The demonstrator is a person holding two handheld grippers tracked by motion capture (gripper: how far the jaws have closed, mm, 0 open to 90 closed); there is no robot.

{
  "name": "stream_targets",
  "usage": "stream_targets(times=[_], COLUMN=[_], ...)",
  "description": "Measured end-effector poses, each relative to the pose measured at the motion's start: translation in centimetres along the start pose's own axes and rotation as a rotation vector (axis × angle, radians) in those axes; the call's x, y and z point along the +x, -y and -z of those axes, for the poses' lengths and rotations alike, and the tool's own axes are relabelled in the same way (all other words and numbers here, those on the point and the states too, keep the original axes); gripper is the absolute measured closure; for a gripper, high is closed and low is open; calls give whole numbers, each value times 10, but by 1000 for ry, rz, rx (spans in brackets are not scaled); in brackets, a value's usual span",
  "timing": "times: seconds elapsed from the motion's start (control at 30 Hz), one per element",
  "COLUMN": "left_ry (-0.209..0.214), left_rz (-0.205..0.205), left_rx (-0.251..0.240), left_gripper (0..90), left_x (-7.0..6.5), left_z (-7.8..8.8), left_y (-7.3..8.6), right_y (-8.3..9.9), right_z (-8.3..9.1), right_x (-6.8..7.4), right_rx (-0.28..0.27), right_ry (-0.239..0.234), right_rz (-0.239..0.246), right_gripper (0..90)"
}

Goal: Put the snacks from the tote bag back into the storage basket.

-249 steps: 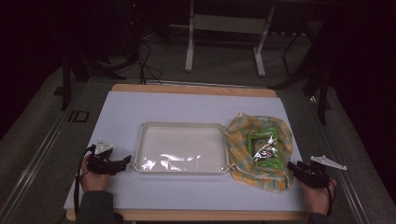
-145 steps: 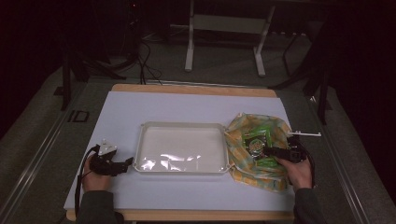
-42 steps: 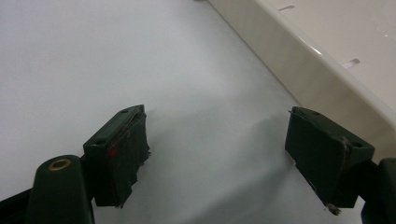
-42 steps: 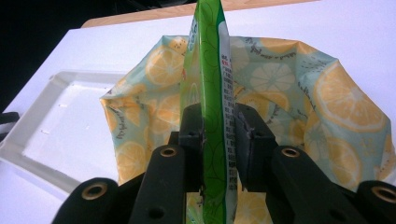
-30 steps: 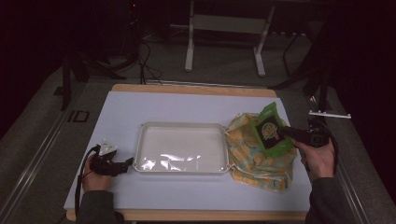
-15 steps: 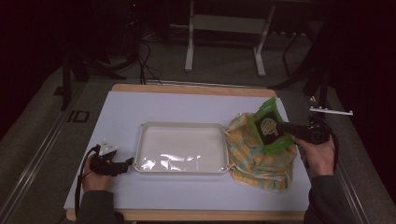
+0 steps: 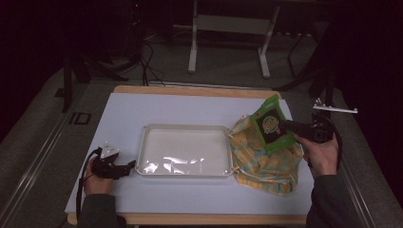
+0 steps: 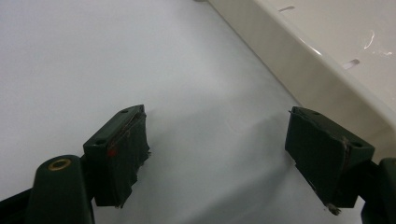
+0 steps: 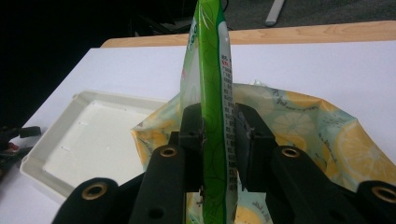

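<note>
My right gripper [image 7: 284, 126] [image 9: 218, 140] is shut on a green snack packet [image 7: 271, 123] [image 9: 210, 93], holding it edge-up above the yellow lemon-print bag [image 7: 260, 156] [image 9: 317, 130] at the table's right. A cream plastic tray [image 7: 183, 149] [image 9: 88, 135] lies empty in the middle of the white table cover. My left gripper [image 7: 127, 167] [image 8: 215, 154] rests on the table just left of the tray's near corner, jaws wide apart with nothing between them; the tray wall [image 8: 299, 70] runs past its right jaw.
The white cover [image 7: 166, 109] lies on a wooden tabletop whose edge [image 7: 190, 90] shows at the back. Dark floor, cables and a metal stand [image 7: 228, 28] lie beyond the table. A grey rail [image 7: 43, 156] runs along the left side.
The right hand has lifted the green packet a little higher and farther right over the bag. The left hand has stayed put.
</note>
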State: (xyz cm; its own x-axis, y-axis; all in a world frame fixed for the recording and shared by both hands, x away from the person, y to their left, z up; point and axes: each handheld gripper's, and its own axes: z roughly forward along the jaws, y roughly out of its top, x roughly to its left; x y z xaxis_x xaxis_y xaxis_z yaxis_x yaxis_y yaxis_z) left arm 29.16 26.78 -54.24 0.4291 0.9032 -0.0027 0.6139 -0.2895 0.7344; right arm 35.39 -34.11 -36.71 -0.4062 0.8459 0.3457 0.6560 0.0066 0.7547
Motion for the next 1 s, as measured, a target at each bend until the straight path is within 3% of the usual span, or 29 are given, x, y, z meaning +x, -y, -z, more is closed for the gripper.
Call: stream_targets(times=[1.0], left_ry=[1], left_rz=[5], left_rx=[-8], left_gripper=[215], left_x=[0], left_z=[1], left_y=[0], right_y=[-10], right_z=[-13], right_x=[14], right_rx=[-10], right_ry=[-35], right_rz=[6], right_gripper=[741])
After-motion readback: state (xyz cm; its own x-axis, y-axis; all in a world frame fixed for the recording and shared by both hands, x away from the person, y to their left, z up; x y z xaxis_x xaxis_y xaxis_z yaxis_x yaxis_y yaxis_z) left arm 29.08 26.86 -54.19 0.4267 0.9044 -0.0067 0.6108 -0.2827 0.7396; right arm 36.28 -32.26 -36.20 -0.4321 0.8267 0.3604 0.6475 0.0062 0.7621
